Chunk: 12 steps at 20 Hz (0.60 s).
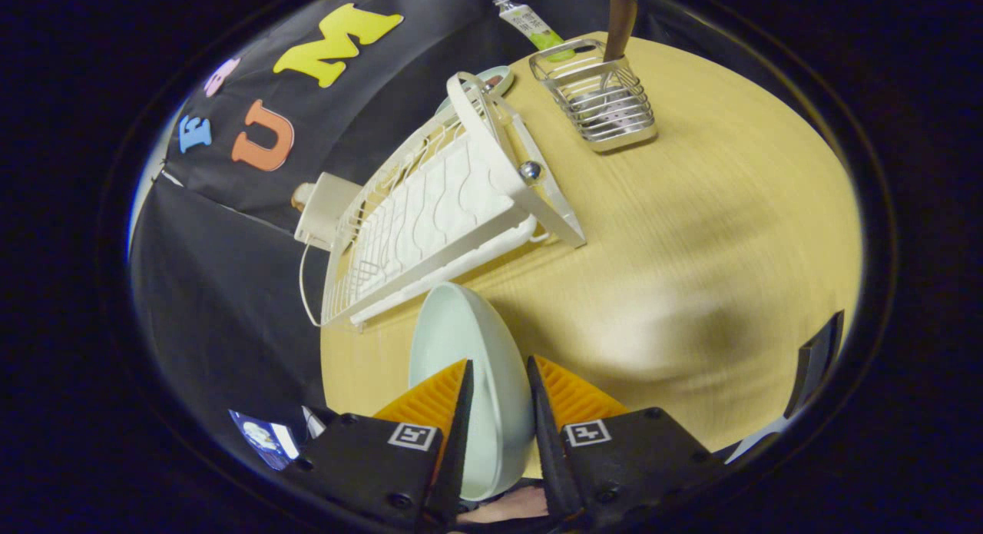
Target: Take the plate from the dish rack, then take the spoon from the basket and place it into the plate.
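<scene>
A pale green plate (pixel 461 342) stands on edge between my fingers, and my gripper (pixel 499 369) is shut on its rim, holding it above the wooden table (pixel 691 250). Just beyond the plate lies the white dish rack (pixel 430 219), which has no dishes in it. Farther off, past the rack, a wire basket (pixel 603 104) stands on the table with a spoon in it; the spoon's brown wooden handle (pixel 620 23) sticks up out of the basket.
A white box with a cable (pixel 326 207) sits behind the rack by the black wall. A green-and-white tube (pixel 534 23) lies behind the basket. A small dish (pixel 491 79) peeks out past the rack's far end. A dark object (pixel 818 361) stands at the table's near right edge.
</scene>
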Tool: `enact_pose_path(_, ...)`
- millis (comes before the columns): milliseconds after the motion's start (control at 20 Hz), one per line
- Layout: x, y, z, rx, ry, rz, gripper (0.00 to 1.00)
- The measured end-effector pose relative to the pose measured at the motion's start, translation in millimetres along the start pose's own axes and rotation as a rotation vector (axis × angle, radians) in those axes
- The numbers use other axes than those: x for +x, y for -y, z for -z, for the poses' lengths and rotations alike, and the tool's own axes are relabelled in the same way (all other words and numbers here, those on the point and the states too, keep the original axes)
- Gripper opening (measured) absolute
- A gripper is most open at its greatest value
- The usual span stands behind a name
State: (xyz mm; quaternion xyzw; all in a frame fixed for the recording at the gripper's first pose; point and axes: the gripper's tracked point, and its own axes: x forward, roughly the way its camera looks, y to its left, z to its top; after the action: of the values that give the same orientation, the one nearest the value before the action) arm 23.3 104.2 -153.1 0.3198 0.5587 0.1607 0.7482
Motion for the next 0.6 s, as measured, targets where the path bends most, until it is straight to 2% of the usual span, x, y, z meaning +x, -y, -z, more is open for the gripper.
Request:
enact_pose_path(100,-8,6,-6,-0.002,0.034,0.002,0.55)
enact_pose_path(200,-18,5,-10,-0.018,0.071,-0.018,0.57)
enact_pose_path(350,-34,3,-19,-0.115,0.169,-0.032,0.65)
enact_pose_path(500,-55,12,-31,-0.215,0.313,0.007,0.88)
enact_pose_path(600,-77,23,-46,-0.292,0.455,0.056,0.9)
